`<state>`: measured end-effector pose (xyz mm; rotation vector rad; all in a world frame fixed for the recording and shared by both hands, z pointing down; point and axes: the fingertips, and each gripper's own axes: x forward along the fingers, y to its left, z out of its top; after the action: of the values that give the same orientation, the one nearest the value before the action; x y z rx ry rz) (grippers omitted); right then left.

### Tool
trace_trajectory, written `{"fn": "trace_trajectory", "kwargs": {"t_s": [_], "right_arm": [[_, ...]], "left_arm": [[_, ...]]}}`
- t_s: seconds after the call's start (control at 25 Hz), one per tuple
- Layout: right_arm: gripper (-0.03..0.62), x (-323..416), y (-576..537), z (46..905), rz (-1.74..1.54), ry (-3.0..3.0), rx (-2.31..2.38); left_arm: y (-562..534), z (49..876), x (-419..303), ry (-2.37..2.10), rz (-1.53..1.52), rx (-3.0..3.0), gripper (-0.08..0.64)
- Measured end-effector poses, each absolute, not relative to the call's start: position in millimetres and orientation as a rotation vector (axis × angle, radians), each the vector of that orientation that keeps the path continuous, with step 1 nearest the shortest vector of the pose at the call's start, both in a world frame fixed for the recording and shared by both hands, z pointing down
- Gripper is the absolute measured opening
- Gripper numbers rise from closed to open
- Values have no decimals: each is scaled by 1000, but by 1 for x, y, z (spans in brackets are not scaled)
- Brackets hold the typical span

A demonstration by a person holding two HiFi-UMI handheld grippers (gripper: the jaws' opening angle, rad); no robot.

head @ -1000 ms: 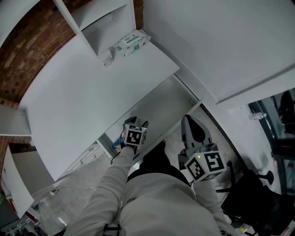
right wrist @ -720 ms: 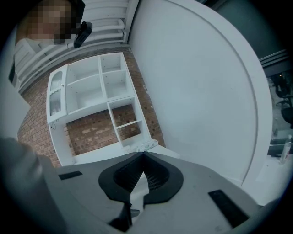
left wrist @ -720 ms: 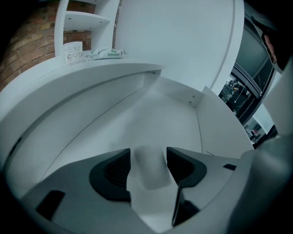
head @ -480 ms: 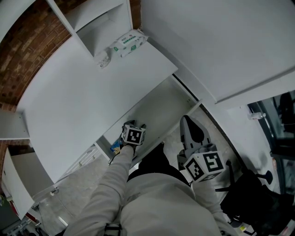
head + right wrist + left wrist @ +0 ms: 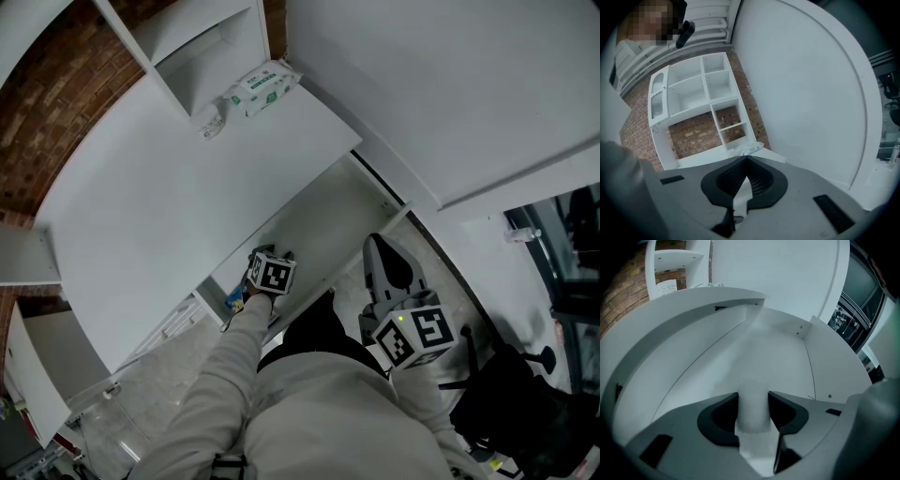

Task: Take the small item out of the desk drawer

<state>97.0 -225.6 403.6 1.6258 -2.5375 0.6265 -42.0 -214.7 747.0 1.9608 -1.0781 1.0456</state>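
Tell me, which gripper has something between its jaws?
The left gripper: its jaws are closing on a small white item inside the drawer. The right gripper has its jaws together with nothing between them.

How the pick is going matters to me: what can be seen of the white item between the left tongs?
The white item looks like a plain, matte, stubby cylinder, its length running along the jaws, inside the open white drawer. It sits between the left tongs, whose jaws are closing and seem to meet its sides.
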Motion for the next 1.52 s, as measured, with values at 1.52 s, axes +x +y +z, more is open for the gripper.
{"fn": "trace_trajectory", "kwargs": {"t_s": [1.52], "right_arm": [[28,76,-196,400,627,-2593,1595]], "left_arm": [[-245,565,-40,-1313,698,2299,189]]}}
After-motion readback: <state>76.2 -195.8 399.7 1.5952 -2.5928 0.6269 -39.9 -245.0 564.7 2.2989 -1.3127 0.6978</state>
